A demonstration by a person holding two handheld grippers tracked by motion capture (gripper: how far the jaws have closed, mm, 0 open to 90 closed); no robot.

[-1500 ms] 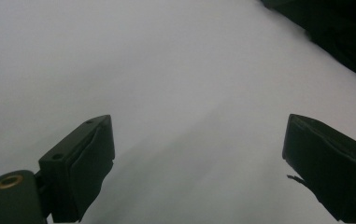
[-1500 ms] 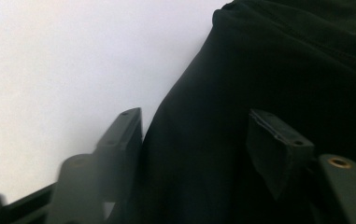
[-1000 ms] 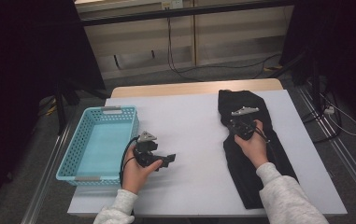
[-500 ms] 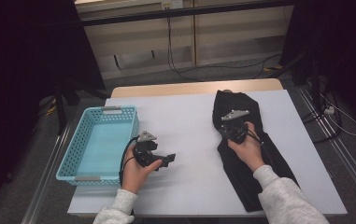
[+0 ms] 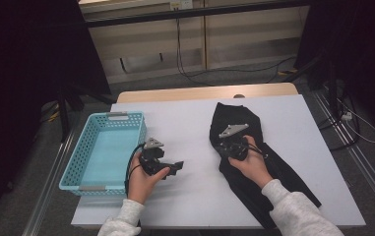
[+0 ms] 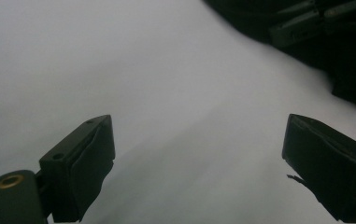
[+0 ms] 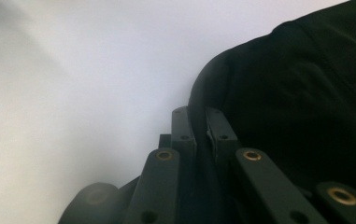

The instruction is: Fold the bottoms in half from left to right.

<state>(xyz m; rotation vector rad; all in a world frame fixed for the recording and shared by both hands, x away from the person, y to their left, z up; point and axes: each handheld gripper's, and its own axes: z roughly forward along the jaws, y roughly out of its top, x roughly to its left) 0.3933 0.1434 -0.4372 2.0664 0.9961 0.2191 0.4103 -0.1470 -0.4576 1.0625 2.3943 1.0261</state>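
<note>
A black garment (image 5: 236, 115) lies spread on the right half of the white table (image 5: 190, 123), running from the far middle toward the near right edge. My right gripper (image 5: 221, 148) is shut on the garment's left edge. In the right gripper view the jaws (image 7: 197, 116) pinch a fold of black cloth (image 7: 302, 93), with bare table to its left. My left gripper (image 5: 175, 167) rests low over the table near the basket, open, with nothing between its jaws (image 6: 199, 140). The left gripper view has the garment (image 6: 353, 79) and the other gripper at its top right.
A light blue plastic basket (image 5: 126, 116) stands at the table's left edge, beside my left hand. Behind the table's wooden far edge (image 5: 204, 92) are the floor, cables and dark stands. A metal rail (image 5: 367, 162) runs along the right side.
My right gripper has moved left and slightly nearer, dragging the garment's upper left edge with it. The left hand has stayed where it was.
</note>
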